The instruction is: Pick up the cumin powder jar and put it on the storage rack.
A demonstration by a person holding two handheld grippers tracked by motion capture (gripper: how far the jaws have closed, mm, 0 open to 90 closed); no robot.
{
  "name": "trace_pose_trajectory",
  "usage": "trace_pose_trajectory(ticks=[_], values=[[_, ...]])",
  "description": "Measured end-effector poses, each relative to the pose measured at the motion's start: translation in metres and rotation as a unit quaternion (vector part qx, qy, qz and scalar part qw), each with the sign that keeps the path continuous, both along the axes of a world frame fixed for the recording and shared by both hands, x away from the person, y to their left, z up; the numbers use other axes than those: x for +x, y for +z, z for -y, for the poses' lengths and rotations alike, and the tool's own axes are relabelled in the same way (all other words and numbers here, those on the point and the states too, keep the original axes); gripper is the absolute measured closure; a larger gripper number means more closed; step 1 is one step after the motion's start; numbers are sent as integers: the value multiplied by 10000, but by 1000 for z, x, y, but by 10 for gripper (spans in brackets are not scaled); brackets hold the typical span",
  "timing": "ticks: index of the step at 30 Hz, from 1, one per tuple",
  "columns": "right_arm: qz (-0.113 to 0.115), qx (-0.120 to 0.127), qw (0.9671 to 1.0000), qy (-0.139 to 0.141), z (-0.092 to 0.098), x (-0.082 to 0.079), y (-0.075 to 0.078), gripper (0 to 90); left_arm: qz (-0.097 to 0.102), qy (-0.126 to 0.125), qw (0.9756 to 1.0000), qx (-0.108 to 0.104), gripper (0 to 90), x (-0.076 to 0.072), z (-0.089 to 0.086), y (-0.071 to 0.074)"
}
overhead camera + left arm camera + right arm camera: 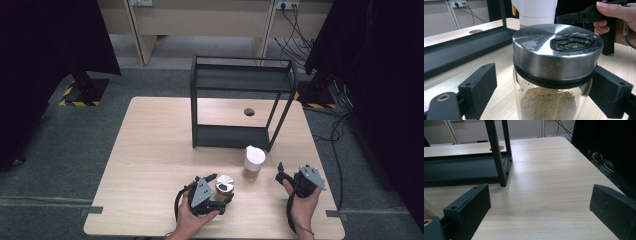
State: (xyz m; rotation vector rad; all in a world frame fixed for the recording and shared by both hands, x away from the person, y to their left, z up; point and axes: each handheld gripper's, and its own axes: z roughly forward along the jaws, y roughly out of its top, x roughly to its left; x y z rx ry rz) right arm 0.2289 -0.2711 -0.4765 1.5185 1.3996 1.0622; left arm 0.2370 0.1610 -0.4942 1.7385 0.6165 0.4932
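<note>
Left gripper (pixel 218 191) around steel-lidded spice jar (pixel 224 187), one pad touching, other apart.
Right gripper (pixel 281 171) released, right of jar.

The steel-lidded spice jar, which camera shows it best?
The left gripper view: the spice jar sits close up between that claw's jaws, showing its steel lid, the shaker opening and the brownish powder inside. The high view shows the jar small from above, mostly its lid, beside the left claw.

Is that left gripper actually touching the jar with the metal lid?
Cannot tell. In the left gripper view, the left gripper straddles the jar: one jaw stands clearly off, while the other reaches the lid's edge, contact unclear.
</note>
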Motion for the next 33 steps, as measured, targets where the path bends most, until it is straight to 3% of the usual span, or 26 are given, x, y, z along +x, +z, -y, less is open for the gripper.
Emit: trace_pose_trajectory(ticks=[12,26,33], values=[[1,-15,10000,5,0,0,0,35,67,-181,9998,23,304,3,2,-1],[14,-30,10000,6,-1,0,0,37,108,-88,9999,48,310,0,2,1],[8,-38,10000,12,-1,0,0,37,329,83,9992,-190,310,-6,-9,11]])
